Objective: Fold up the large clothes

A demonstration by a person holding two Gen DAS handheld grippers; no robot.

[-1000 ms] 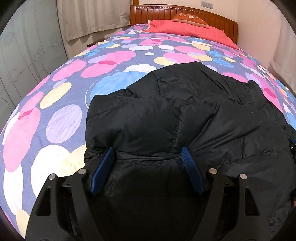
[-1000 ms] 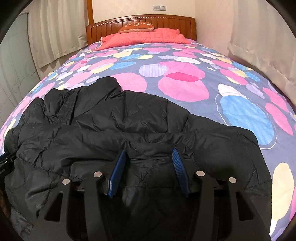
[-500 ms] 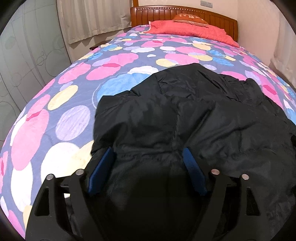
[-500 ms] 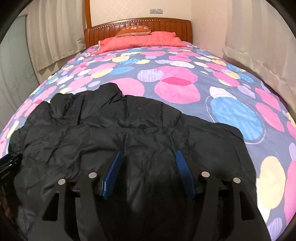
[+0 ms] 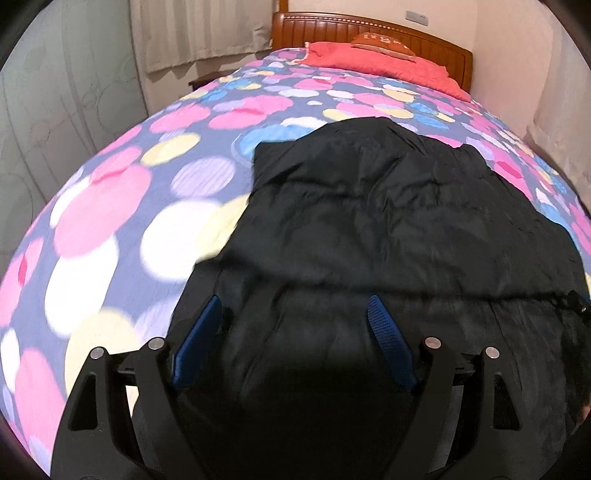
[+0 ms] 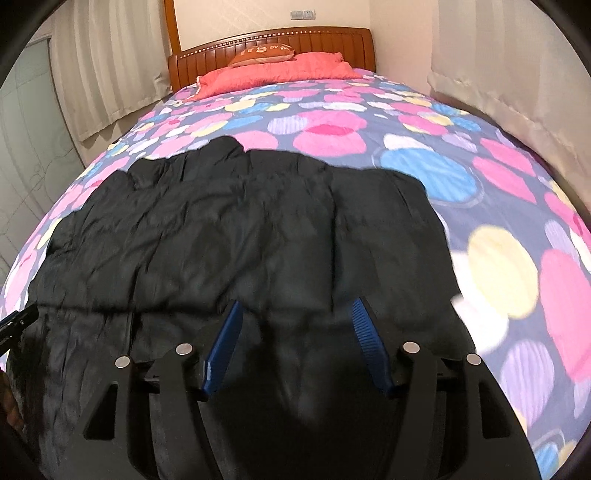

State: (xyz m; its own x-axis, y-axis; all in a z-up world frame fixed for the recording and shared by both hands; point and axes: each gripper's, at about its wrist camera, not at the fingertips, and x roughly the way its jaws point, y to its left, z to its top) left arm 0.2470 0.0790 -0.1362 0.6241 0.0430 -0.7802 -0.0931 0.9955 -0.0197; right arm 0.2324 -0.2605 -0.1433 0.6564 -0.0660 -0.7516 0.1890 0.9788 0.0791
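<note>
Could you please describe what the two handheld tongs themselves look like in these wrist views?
Both look alike. The left tongs and right tongs have matte black angular frames with triangular cut-outs and round silver pivot pins. Each finger carries a blue ribbed pad, long and narrow. No cables, markings or sleeves are visible.

This is a bedroom in a home. A wide bed (image 6: 332,122) fills most of both views, spread with a quilt of pink, blue, yellow and lilac circles, with a ribbed wooden headboard (image 6: 325,38) at the far end and a red pillow (image 6: 280,68) carrying a small orange cushion (image 6: 264,51). Pale curtains (image 6: 107,62) hang along the side walls, a wall socket plate (image 6: 303,14) sits above the headboard, and pale patterned panels (image 5: 44,122) stand to the left.
</note>
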